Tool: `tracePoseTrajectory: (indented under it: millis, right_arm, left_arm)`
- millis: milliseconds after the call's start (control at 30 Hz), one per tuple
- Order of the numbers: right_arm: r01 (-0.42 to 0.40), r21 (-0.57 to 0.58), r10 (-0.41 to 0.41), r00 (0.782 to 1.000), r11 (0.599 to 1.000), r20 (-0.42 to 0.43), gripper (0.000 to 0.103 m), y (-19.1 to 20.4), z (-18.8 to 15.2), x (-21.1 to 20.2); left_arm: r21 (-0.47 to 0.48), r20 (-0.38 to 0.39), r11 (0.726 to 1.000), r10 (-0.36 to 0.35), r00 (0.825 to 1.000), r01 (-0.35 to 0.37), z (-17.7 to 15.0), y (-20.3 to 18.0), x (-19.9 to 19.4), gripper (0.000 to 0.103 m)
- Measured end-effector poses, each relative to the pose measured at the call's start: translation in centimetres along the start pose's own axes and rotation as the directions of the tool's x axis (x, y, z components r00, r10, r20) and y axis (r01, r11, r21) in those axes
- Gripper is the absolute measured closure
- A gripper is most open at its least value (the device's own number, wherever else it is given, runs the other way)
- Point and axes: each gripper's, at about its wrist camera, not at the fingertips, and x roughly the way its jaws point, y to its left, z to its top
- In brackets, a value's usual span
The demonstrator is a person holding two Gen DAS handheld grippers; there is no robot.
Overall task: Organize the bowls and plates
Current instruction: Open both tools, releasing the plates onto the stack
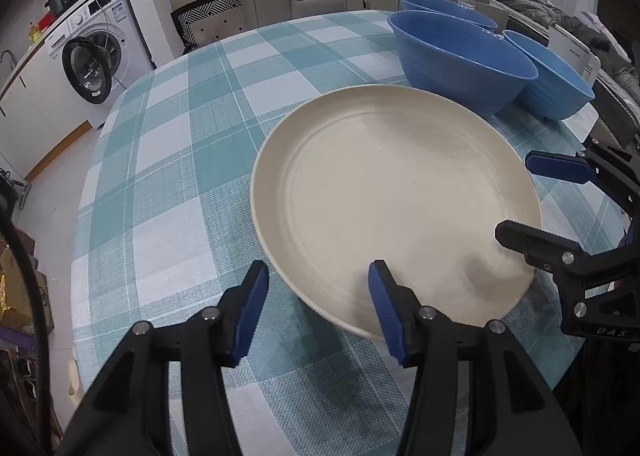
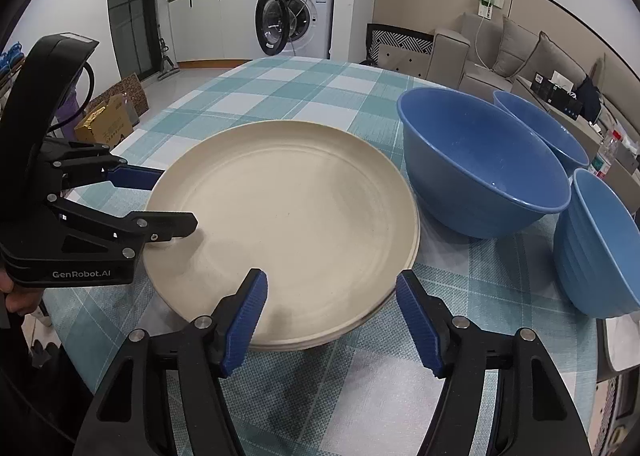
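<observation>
Plates are lying stacked on the checked cloth, at least two judging by the doubled rim in the right view. Three blue bowls are sitting just beyond: the big bowl beside the stack's far edge, the rear bowl behind it, the side bowl nearer the right gripper.

The left gripper is standing released, its jaws straddling the stack's near rim, one finger over the plate and one outside it. The right gripper is also standing released, its jaws spanning the rim on its own side. Neither is grasping anything.

Handling, as judged: the plates are looking rigid, smooth and matte, probably light composite or melamine, so slipping is likelier than breaking. The rim is the only usable hold; pinching it top and bottom is advisable. A stack held at one edge is tending to tilt and slide apart, so opposite-side support is recommended.
</observation>
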Motion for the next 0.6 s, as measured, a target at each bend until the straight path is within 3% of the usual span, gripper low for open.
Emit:
tracePoseTrajectory:
  millis: [67,267,367,600]
  right_arm:
    - [-0.001,0.004,0.001,1.0,1.0,0.003,0.021,0.0,0.0,0.0]
    - [-0.011,0.009,0.011,0.999,1.0,0.046,0.004,-0.1,0.2,-1.0]
    - [-0.035,0.011,0.034,0.997,0.999,0.064,0.001,-0.2,0.4,-1.5]
    - [-0.058,0.026,0.055,0.994,0.998,0.099,0.001,-0.6,0.7,-2.5]
  left_arm:
    - [-0.005,0.003,1.0,0.0,1.0,0.0,0.1,0.1,-0.1,0.047]
    - [-0.032,0.028,0.999,-0.028,0.999,0.029,0.3,0.4,-0.8,0.043]
    - [-0.051,0.055,0.998,-0.031,0.998,0.034,0.5,0.5,-1.3,0.026]
    - [-0.066,0.121,0.996,-0.054,0.991,0.062,0.8,0.6,-2.9,0.0]
